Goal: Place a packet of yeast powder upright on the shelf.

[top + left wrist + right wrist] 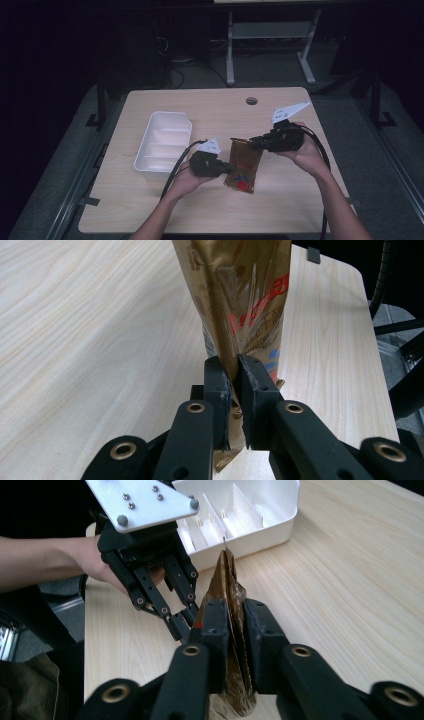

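Snack pouch (243, 166) hung pinched in our left gripper (234, 371); our right gripper (235, 611) straddled it loosely, white tray (186, 131) unfilled.

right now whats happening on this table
A person holds a gripper in each hand, both at a gold foil snack pouch above the wooden table. The left gripper pinches one edge of the pouch between its fingers. The right gripper has the other end between its fingers, which look slightly parted. A white divided tray sits to the left.
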